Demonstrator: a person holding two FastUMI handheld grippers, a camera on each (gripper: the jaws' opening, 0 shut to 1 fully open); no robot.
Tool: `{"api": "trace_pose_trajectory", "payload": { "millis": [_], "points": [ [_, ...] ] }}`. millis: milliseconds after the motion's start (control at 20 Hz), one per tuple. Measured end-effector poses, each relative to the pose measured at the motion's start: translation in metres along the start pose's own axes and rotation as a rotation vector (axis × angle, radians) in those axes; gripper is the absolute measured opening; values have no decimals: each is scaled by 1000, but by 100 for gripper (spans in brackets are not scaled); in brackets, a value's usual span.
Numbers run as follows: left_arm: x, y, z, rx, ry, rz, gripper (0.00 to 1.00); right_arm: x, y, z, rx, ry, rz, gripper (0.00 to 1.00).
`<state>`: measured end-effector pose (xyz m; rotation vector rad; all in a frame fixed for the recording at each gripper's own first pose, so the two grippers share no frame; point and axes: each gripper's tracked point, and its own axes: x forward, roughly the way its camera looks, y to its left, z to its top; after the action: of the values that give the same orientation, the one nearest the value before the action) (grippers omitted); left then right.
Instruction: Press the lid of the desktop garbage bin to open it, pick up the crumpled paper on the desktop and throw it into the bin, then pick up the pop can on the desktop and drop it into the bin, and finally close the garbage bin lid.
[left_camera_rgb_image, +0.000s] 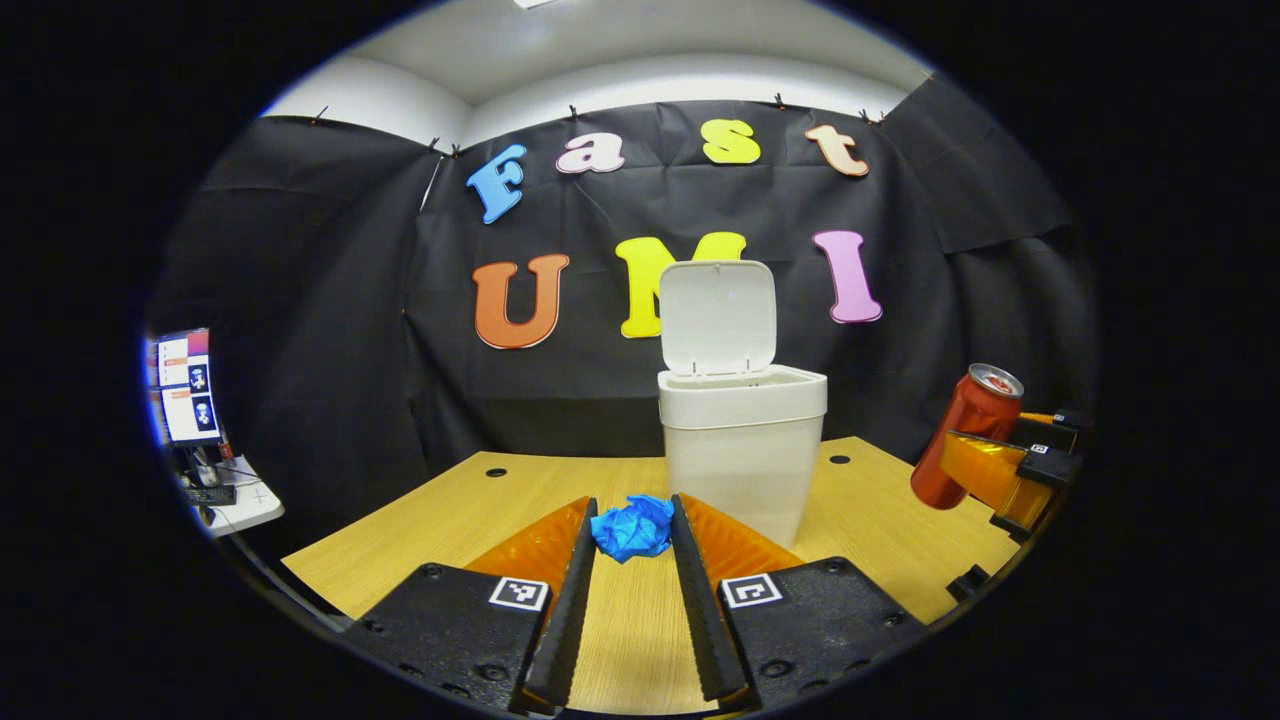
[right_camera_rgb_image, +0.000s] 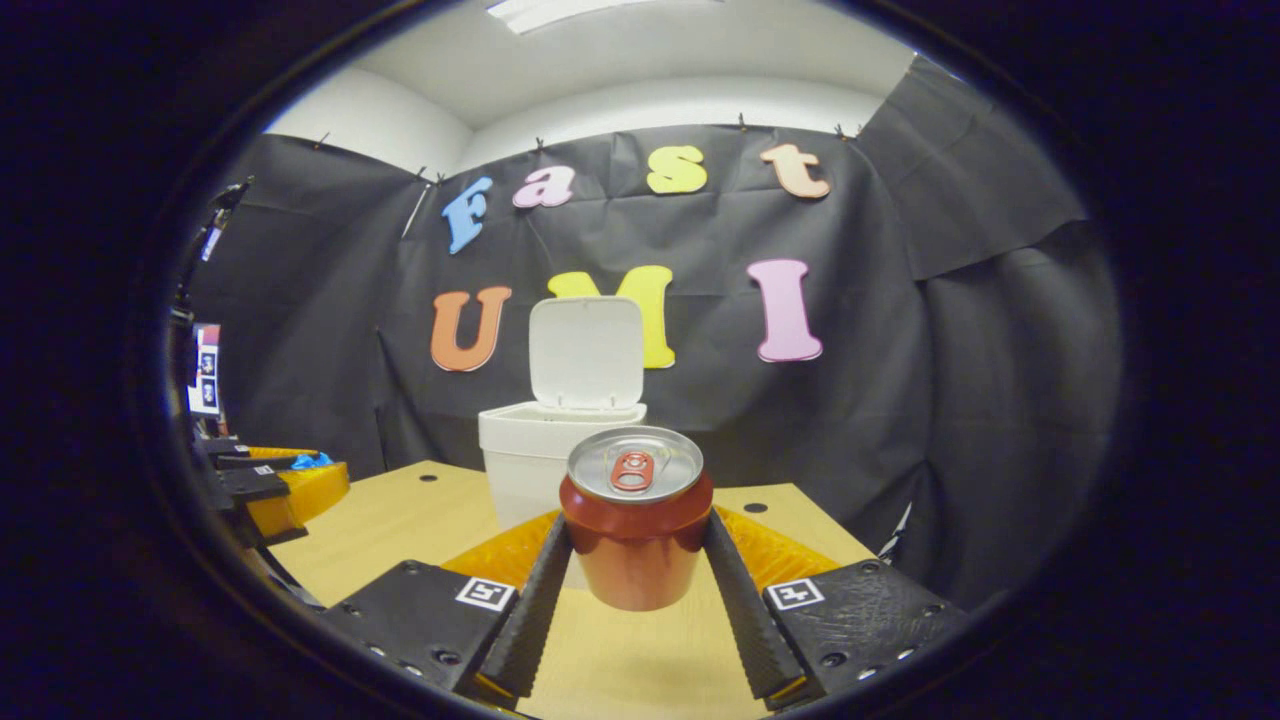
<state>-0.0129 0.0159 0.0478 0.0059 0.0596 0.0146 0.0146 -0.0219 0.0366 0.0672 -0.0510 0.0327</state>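
Holding crumpled blue paper ball (left_camera_rgb_image: 633, 528) in left gripper (left_camera_rgb_image: 634, 520), red pop can (right_camera_rgb_image: 636, 517) clamped in right gripper (right_camera_rgb_image: 636, 540); white plastic bin (left_camera_rgb_image: 742, 440) lid (left_camera_rgb_image: 718, 317) up; next: carry paper over opening, release

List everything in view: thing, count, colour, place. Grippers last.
garbage bin: 1, white, far middle of the table, lid up
crumpled paper: 1, blue, between the left gripper's fingertips
pop can: 1, red with silver top, lifted clear of the table between the right gripper's fingers
table: 1, light wood, several dark holes
monitor: 1, far left on a side desk
left gripper: 1, shut on the paper
right gripper: 1, shut on the can, right of the bin
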Motion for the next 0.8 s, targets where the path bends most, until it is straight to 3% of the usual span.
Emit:
{"api": "trace_pose_trajectory", "payload": {
  "millis": [200, 400, 500, 800],
  "points": [
    [0, -6, 22, 30, -25, 4, 48, -3, -14, 4, 19, -7, -4, 76],
    [12, -14, 26, 48, -5, -1, 48, -11, -7, 9, 64, 10, 69, 76],
    [20, -18, 35, 39, -16, -1, 48, -13, -16, 11, 48, 4, 51, 76],
    [63, -20, 72, -23, -94, 7, 47, -22, -29, 19, 91, -3, 90, 76]
  ]
}}
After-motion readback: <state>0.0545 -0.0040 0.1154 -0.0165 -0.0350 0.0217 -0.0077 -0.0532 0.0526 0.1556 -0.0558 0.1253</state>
